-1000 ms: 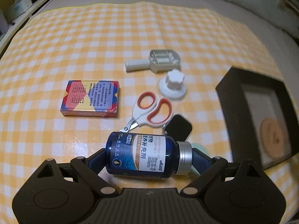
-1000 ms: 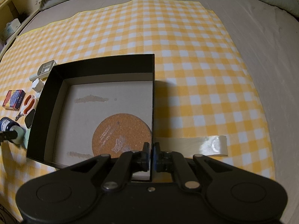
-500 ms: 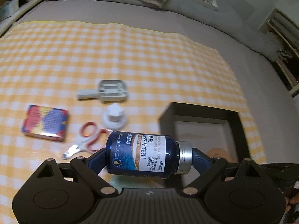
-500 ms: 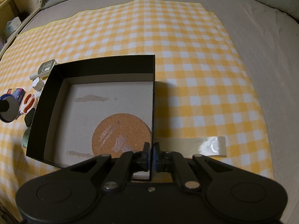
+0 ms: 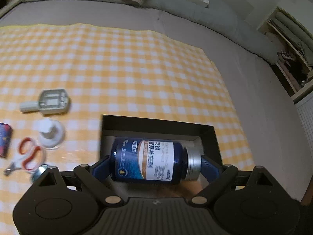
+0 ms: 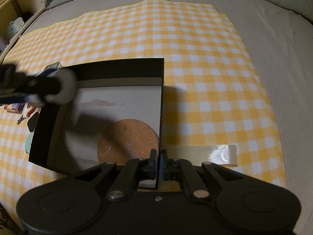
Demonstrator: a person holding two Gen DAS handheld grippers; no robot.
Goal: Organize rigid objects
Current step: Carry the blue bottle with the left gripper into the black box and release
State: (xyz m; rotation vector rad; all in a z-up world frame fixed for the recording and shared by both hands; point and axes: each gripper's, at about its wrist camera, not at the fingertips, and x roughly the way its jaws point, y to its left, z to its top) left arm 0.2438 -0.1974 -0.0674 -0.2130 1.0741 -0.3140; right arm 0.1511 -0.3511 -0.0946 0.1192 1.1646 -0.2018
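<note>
Left wrist view showed the bed under a yellow checked cloth, and on it, straight ahead of the left tool, the black box. That tool clamped a blue bottle lengthwise, base against one finger and silver cap against the other, carried over the box's open top. Right wrist view showed the right tool pinched shut on the box's near right wall, steadying it, with a cork coaster already inside. Off to the left tool's left, a white gadget, a white knob, scissors and a card pack lay unsorted, so most of the work seemed left.
</note>
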